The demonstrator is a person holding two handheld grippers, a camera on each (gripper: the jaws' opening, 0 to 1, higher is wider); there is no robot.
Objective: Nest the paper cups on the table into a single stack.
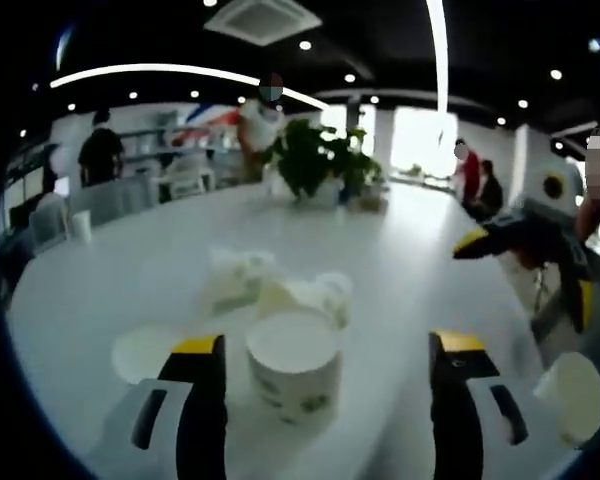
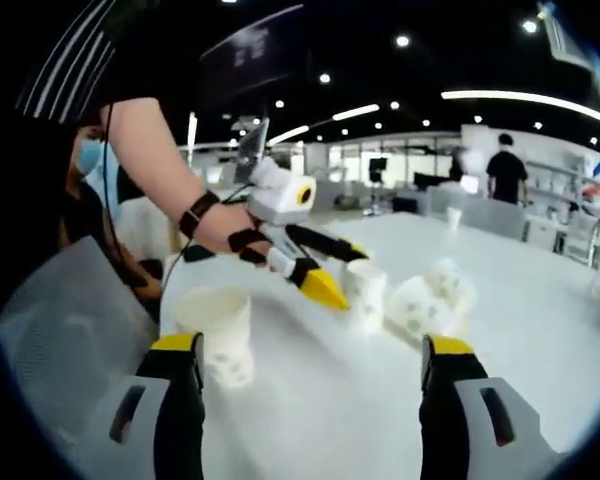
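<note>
Your left gripper (image 1: 325, 360) has its jaws wide apart, with one upright paper cup (image 1: 293, 367) standing between them. Close gently so you don't squash it. Your right gripper (image 2: 310, 360) is wide too and holds nothing; a cup by its left jaw (image 2: 218, 332) waits. Farther off, more tipped cups (image 1: 280, 288) lie in a bunch on the white table (image 1: 410, 250).

Ceiling lights (image 1: 440, 50) and a bright window (image 1: 423, 140) glare off the white table (image 1: 410, 270); both views are blurred, edges bent.
</note>
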